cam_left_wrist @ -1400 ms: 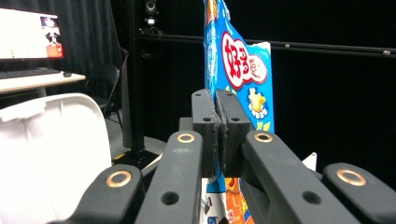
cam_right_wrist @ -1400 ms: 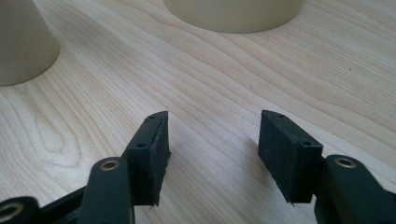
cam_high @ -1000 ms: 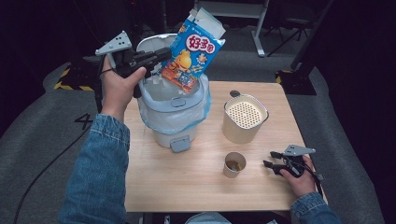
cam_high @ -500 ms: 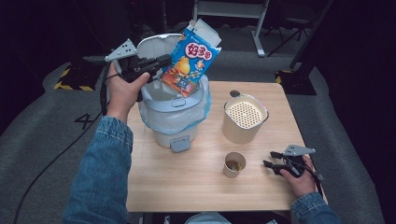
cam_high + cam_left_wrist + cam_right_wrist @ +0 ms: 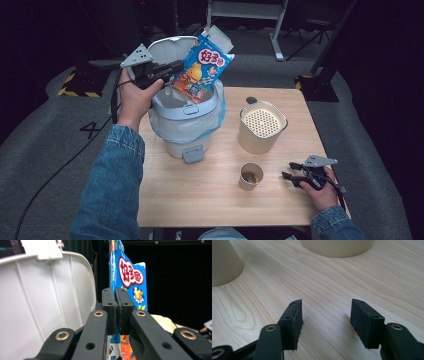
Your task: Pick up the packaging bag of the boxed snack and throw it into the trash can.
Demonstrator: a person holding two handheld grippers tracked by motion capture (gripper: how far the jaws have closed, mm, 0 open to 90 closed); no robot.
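Observation:
A blue snack box (image 5: 202,67) with a cartoon print hangs tilted over the white pedal bin (image 5: 186,112), whose lid (image 5: 167,47) stands raised behind it. My left gripper (image 5: 175,67) is shut on the box's left edge. In the left gripper view the two pads (image 5: 110,302) pinch the thin blue card of the snack box (image 5: 131,277), with the white lid (image 5: 45,302) to the left. My right gripper (image 5: 289,171) rests open on the table's right side. In the right gripper view its fingers (image 5: 294,320) stand apart over bare wood with nothing between them.
A cream canister (image 5: 261,127) with a perforated top stands right of the bin. A small paper cup (image 5: 250,175) holding brown liquid sits near the table's front, left of the right gripper. The wooden table (image 5: 210,200) has free room at the front left.
The left hand has brought the snack box down and slightly left, closer to the bin's opening. The right hand has stayed still.

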